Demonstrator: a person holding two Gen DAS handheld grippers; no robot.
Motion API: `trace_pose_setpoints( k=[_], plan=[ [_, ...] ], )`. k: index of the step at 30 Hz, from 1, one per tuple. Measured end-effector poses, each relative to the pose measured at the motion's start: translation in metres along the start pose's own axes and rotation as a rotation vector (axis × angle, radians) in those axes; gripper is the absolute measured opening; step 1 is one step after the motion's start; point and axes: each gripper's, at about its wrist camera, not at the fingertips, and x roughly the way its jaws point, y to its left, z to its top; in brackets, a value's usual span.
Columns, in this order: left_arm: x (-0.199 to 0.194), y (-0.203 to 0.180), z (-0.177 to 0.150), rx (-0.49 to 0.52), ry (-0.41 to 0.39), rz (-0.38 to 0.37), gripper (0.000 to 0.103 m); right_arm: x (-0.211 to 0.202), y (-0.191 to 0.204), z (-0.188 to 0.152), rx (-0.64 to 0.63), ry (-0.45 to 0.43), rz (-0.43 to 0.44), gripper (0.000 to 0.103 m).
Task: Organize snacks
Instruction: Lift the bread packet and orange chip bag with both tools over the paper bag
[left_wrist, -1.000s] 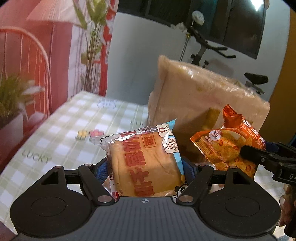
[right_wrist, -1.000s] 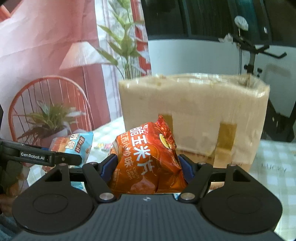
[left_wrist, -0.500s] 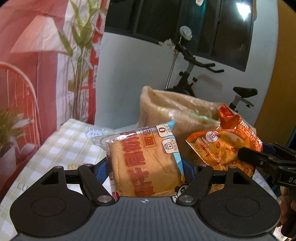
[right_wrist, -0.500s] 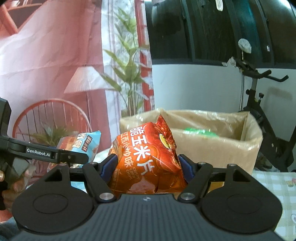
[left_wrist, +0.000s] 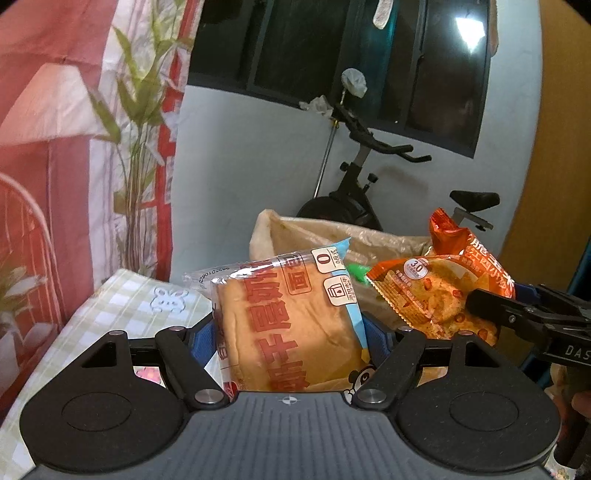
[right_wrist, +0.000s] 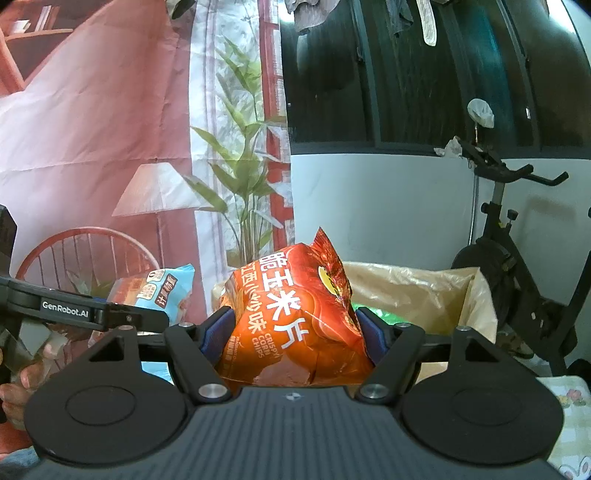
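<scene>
- Left wrist view: the left hand-held gripper (left_wrist: 288, 332) is clamped on a clear-wrapped bread packet (left_wrist: 288, 325), its blue pads pressing both side edges, the packet standing upright between them.
- A second ago the plastic-lined cardboard box (left_wrist: 391, 243) towered behind the packet and hid the room; now only its open rim shows behind the packet's top, with something green (left_wrist: 356, 273) visible inside. The checked table (left_wrist: 122, 295) has dropped lower in the picture. I read this as the packet having been lifted to about the height of the box rim.
- The right hand-held gripper (left_wrist: 495, 306) appears at the right edge of this view, carrying its orange packet alongside the bread at much the same height as before.
- Right wrist view: the right hand-held gripper (right_wrist: 295, 332) is closed on an orange corn chips bag (right_wrist: 295, 317), pads on both flanks, the bag crumpled and upright.
- Here too the box (right_wrist: 417, 291) has changed from a tall taped wall to an open mouth seen behind the bag; the exercise bike (right_wrist: 509, 258) beyond it is now in view.
- The left hand-held gripper (right_wrist: 122, 317) with its bread packet (right_wrist: 162, 291) is at the left.
- Judgement: both snacks are off the table and probably high enough to clear the rim; carrying them forward over the opening and letting go is what remains.
</scene>
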Motion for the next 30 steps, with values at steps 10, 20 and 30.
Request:
trace_pose_setpoints(
  k=[10, 20, 30],
  plan=[
    [0.027, -0.008, 0.036, 0.012, -0.025, -0.023, 0.079, 0.011, -0.036, 0.025, 0.008, -0.041, -0.061, 0.074],
    [0.076, -0.029, 0.072, 0.039, -0.056, -0.03, 0.079, 0.053, -0.083, 0.042, 0.057, -0.028, -0.15, 0.074],
    [0.136, -0.045, 0.078, 0.09, 0.023, -0.017, 0.079, 0.093, -0.093, 0.04, -0.058, 0.095, -0.293, 0.073]
  ],
)
